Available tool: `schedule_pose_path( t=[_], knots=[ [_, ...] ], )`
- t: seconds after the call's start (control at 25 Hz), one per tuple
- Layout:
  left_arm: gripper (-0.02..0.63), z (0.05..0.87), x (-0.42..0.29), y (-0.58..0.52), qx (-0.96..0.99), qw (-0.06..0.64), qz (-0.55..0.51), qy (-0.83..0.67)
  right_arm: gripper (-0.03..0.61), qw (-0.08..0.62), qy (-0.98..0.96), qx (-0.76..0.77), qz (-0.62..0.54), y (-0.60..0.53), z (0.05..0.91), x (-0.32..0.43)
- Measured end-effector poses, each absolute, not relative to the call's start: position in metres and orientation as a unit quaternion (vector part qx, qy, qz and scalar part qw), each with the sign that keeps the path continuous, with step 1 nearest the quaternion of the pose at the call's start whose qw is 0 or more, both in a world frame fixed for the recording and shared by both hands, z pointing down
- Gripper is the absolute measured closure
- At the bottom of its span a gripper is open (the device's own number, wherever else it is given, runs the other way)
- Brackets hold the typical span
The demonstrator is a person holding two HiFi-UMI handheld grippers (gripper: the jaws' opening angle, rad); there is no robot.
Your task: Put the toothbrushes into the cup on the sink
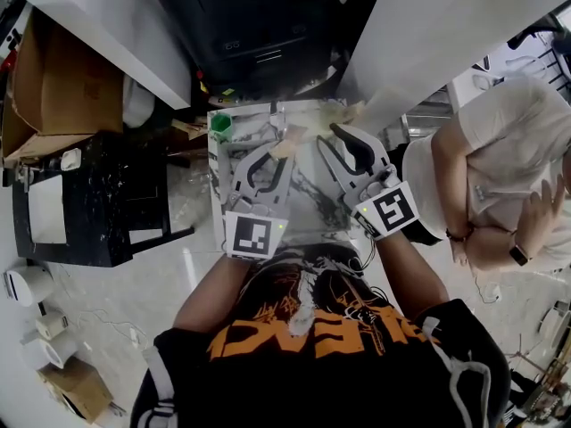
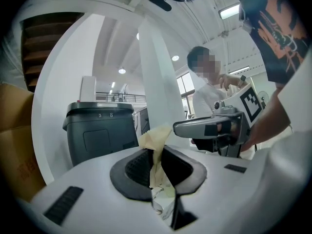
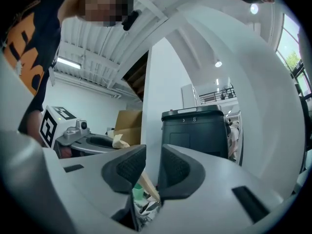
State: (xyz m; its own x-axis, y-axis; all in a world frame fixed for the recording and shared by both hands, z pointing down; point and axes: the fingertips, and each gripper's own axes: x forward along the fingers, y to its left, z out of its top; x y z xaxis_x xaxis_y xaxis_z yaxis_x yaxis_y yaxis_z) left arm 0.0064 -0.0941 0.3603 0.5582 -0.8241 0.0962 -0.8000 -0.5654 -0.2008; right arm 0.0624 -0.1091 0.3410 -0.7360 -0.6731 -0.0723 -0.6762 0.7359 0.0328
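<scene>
Seen from above, a person in a black shirt (image 1: pixel 312 346) with orange print holds a gripper in each hand over a marbled sink top (image 1: pixel 308 199). The left gripper (image 1: pixel 270 152) points level, and its jaws are closed on a cream-coloured wrapped toothbrush (image 1: pixel 288 146), whose crumpled end sticks up past the black pads. The right gripper (image 1: pixel 332 141) is just beside it. Its pads are a narrow gap apart, with nothing pressed between their ribbed faces. Low in that gap, the right gripper view shows a tan stick (image 3: pixel 148 185) slanting beside the green cup (image 1: pixel 220 126). The cup stands at the far left corner of the sink top, apart from both grippers. Beyond are a black bin (image 3: pixel 195 130), a cardboard box (image 1: pixel 62 78) on the left and a second person (image 1: pixel 500 168) on the right.
</scene>
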Motion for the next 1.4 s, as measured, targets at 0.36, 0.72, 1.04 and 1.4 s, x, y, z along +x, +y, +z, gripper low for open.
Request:
schedule_pose_path(
  t=[0.36, 0.72, 1.04, 1.4],
  knots=[
    [0.545, 0.338, -0.009, -0.087, -0.879, 0.077, -0.069, 0.466, 0.565, 0.042, 0.939, -0.340, 0.034, -0.097, 0.324, 0.040],
    [0.545, 0.337, -0.044, -0.094, -0.861, 0.086, -0.077, 0.496, 0.565, 0.037, 0.951, -0.305, 0.029, -0.105, 0.326, 0.004],
    [0.545, 0.349, -0.091, -0.101, -0.833, 0.073, -0.092, 0.541, 0.565, 0.010, 0.969, -0.245, 0.027, -0.119, 0.343, -0.051],
    [0.545, 0.392, -0.155, -0.122, -0.792, 0.043, -0.115, 0.598, 0.565, -0.029, 0.980, -0.197, 0.014, -0.141, 0.382, -0.115]
  ],
)
